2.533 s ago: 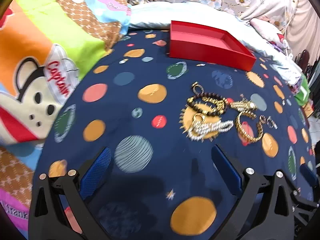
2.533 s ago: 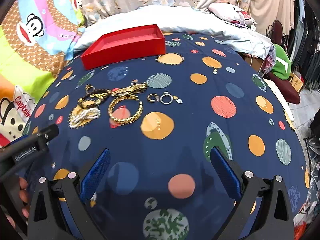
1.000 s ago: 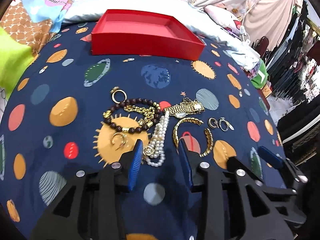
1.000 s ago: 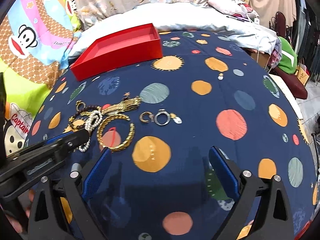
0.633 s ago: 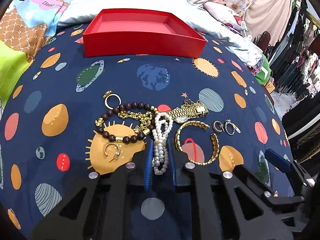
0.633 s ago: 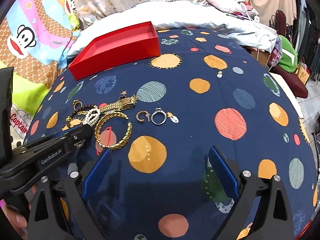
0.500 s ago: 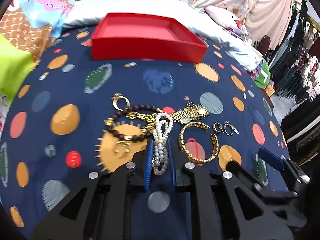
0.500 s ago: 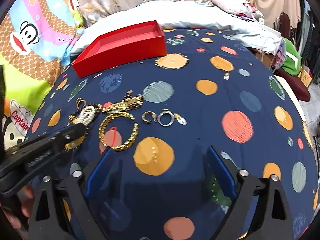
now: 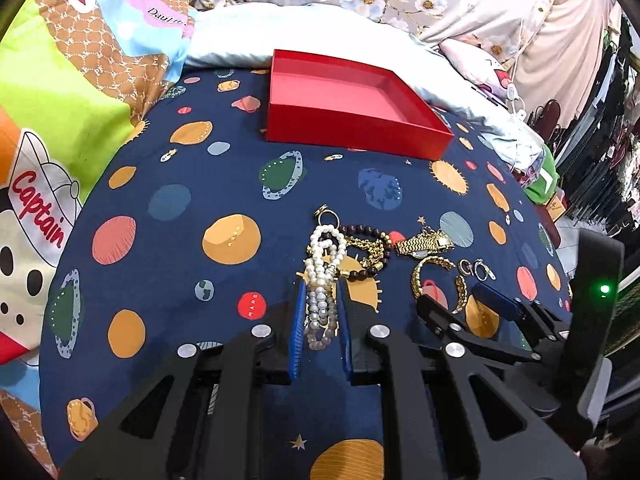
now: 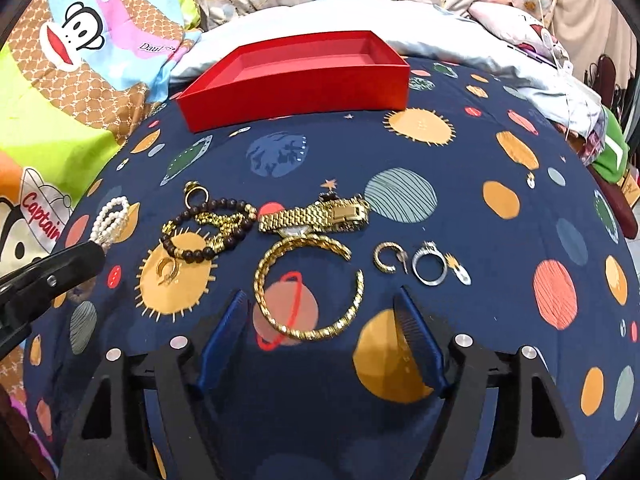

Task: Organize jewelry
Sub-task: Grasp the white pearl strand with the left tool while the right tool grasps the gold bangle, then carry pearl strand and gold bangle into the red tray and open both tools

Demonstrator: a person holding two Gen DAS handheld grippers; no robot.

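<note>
My left gripper is shut on a white pearl bracelet and holds it above the dark blue planet-print cloth; the bracelet also shows in the right wrist view. My right gripper is open, its blue pads on either side of a gold bangle. Loose on the cloth lie a dark bead bracelet, a gold watch, a gold ring, a gold hoop earring and a silver ring. An open, empty red box stands at the far edge.
A cartoon monkey blanket lies to the left. A pale blue pillow and floral fabric sit behind the box. The cloth drops off at the right, where a green item and clothes racks stand.
My left gripper closed on the pearl bracelet and lifted it left, away from the pile. My right gripper moved forward to straddle the gold bangle.
</note>
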